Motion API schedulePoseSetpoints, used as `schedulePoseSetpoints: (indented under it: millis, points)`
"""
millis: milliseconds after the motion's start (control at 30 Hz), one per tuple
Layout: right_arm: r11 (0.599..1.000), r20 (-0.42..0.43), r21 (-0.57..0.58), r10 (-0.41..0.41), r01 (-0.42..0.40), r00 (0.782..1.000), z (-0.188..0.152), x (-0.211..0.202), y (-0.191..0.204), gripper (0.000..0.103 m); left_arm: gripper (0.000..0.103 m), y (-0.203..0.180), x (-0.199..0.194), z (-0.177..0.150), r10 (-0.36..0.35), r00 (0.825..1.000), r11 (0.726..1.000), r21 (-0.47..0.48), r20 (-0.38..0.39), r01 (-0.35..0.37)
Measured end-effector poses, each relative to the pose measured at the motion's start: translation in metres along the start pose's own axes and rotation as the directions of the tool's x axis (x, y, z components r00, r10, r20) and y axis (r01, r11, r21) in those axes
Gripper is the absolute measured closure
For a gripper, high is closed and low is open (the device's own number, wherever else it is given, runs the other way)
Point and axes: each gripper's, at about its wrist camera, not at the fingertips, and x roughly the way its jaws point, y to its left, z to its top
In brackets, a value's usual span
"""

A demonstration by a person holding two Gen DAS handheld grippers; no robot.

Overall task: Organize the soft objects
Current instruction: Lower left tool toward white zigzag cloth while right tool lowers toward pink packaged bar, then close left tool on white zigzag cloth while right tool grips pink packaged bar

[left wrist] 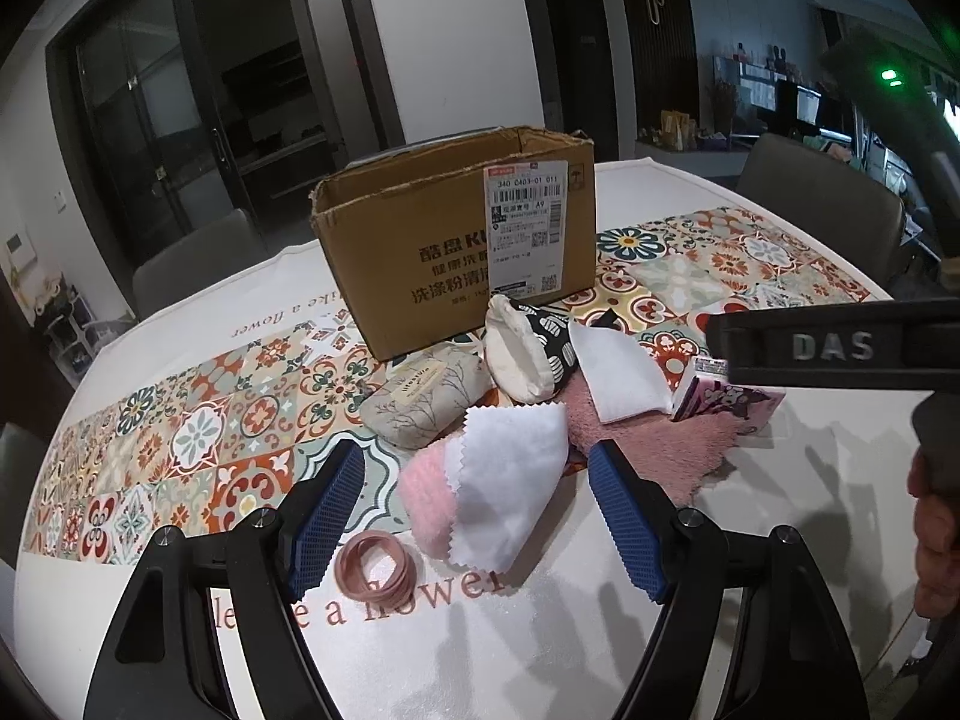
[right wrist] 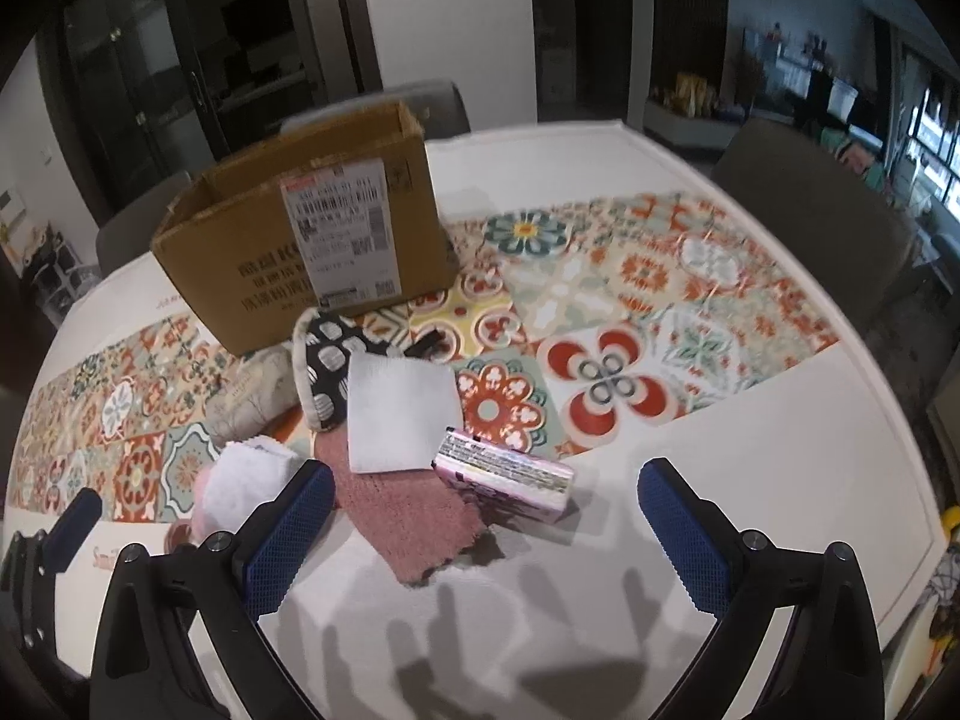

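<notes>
In the left wrist view my left gripper (left wrist: 474, 516) is open low over the table. A white pinked-edge cloth (left wrist: 516, 480) lying on a pink fluffy piece (left wrist: 423, 492) sits between its blue pads, untouched. Pink hair ties (left wrist: 375, 564) lie by the left pad. Behind are a grey pouch (left wrist: 420, 402), a cream and black patterned pouch (left wrist: 528, 354), a white pad (left wrist: 624, 372), a pink towel (left wrist: 654, 438) and a pink tissue pack (left wrist: 726, 396). My right gripper (right wrist: 489, 540) is open and empty, just short of the pink towel (right wrist: 402, 516) and tissue pack (right wrist: 504, 474).
An open cardboard box (left wrist: 456, 252) stands behind the pile on the patterned table runner (left wrist: 198, 438); it is also in the right view (right wrist: 300, 240). Grey chairs (left wrist: 822, 204) ring the round table. The other tool's black housing (left wrist: 840, 348) and a hand (left wrist: 936, 528) fill the right edge.
</notes>
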Motion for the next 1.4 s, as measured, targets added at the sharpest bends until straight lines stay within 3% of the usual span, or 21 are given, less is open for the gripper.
schedulePoseSetpoints:
  millis: [300,833,1033,1167,1300,1400]
  points:
    - [0.999,-0.126,0.051,-0.001,0.008,0.992,0.001,0.045,-0.008,0.001,0.027,-0.015,0.028,-0.002,0.011,0.999,1.000,0.010,-0.037,-0.010]
    - [0.999,-0.178,0.047,-0.009,0.018,0.984,0.002,0.074,-0.008,0.007,0.038,-0.022,0.068,-0.009,0.076,0.991,0.997,-0.013,-0.111,-0.078]
    - [0.999,-0.193,0.033,-0.010,0.017,0.981,0.001,0.081,-0.007,0.016,0.051,-0.020,0.074,-0.010,0.088,0.988,0.995,-0.026,-0.127,-0.092]
    - [0.999,-0.198,0.031,-0.003,0.010,0.980,-0.001,0.082,-0.010,0.025,0.065,-0.018,0.068,-0.008,0.092,0.990,0.995,-0.037,-0.106,-0.097]
    - [0.999,-0.195,0.036,0.001,0.006,0.981,-0.001,0.081,-0.012,0.026,0.081,-0.018,0.063,-0.005,0.083,0.992,0.995,-0.041,-0.097,-0.088]
    - [0.999,-0.193,0.038,0.003,0.004,0.981,-0.002,0.081,-0.013,0.027,0.087,-0.016,0.060,-0.005,0.074,0.993,0.995,-0.062,-0.097,-0.080]
